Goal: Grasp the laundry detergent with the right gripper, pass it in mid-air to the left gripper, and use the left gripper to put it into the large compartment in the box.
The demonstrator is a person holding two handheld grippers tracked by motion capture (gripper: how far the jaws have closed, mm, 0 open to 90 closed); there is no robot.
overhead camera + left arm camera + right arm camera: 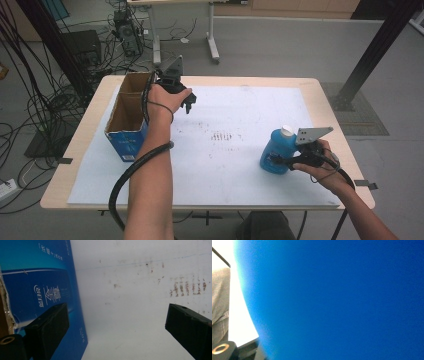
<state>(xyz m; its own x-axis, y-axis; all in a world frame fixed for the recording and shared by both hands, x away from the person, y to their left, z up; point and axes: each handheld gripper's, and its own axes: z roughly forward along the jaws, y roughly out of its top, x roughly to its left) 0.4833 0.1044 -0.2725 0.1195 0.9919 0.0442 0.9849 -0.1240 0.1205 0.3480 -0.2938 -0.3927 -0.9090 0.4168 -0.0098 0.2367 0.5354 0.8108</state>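
White table sheet [225,165] | blue bottle [276,152] clamped in right hand-held gripper [280,161]

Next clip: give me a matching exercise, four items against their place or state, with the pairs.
Items:
1. blue bottle
2. cardboard box
3. left gripper
4. right gripper

Places or states:
A. jaws wide apart, nothing between them
B. open-topped, at the table's left edge
C. white-capped, upright at the table's right
D. closed on the bottle's side

Pairs: 1-C, 2-B, 3-A, 4-D
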